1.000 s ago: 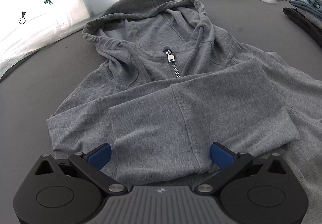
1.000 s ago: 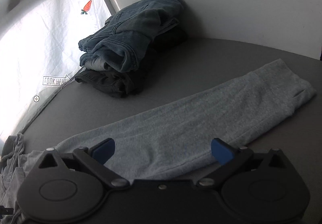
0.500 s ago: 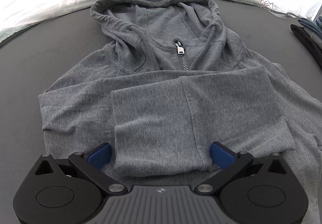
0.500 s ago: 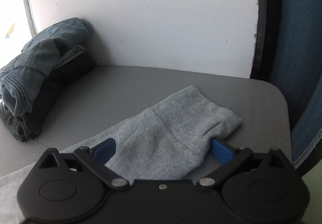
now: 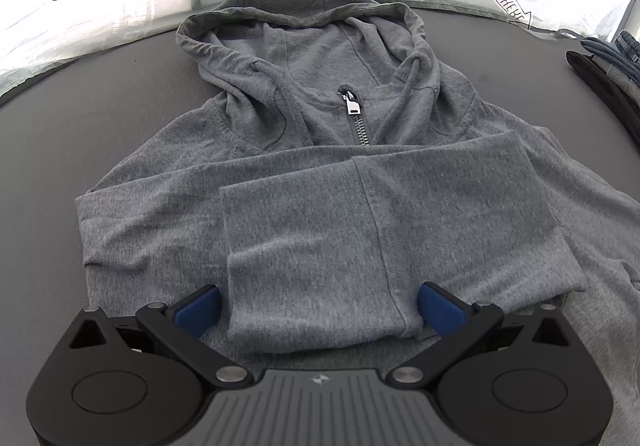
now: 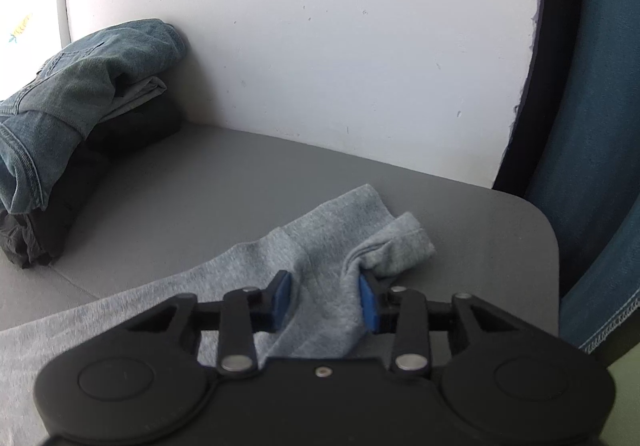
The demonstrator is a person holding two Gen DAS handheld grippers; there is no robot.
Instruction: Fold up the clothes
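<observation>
Only left wrist view shows hoodie (image 5: 320, 149) body, zipped, one sleeve folded across, at desk (image 5: 100, 117) centre; left gripper (image 5: 318, 308) spread wide. Right gripper (image 6: 325, 296) is seen closing, cuff (image 6: 360, 242) bunched between fingers (image 6: 282, 294), near desk's right corner.

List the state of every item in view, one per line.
Hoodie: flat, zipped, one sleeve folded across chest.
Other sleeve: stretched out, cuff bunched between fingers.
Left gripper: open.
Right gripper: closing on cuff.
Jeans: folded, stacked.
</observation>
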